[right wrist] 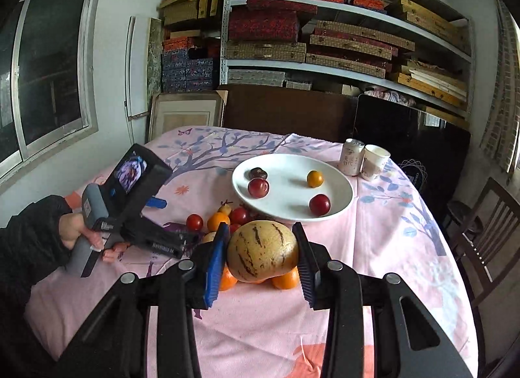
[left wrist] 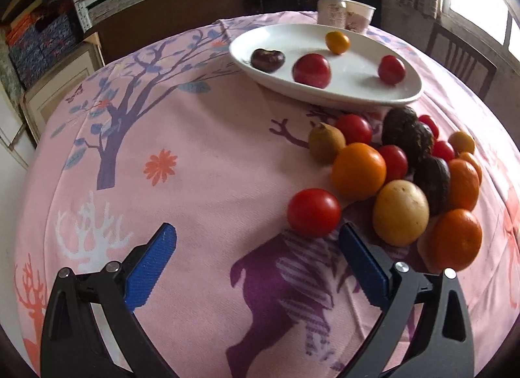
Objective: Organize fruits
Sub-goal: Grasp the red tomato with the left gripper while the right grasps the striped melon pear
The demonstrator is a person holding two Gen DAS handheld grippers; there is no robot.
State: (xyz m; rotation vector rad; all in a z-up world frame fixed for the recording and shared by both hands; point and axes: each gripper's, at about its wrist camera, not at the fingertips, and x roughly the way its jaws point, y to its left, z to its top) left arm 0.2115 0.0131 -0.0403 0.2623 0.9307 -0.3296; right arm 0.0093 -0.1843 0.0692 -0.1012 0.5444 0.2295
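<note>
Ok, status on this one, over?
Left gripper open, empty. Right gripper shut on striped melon. Plate ahead holds four fruits. Path clear.

four fruits on plate, one can, one cup

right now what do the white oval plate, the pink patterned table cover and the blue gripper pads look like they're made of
White oval plate: likely glazed ceramic, smooth and glossy with soft highlights; melamine is possible. Pink patterned table cover: woven cloth, matte, with creases and a printed tree. Blue gripper pads: probably ribbed rubber or soft plastic, with fine ridges.
</note>
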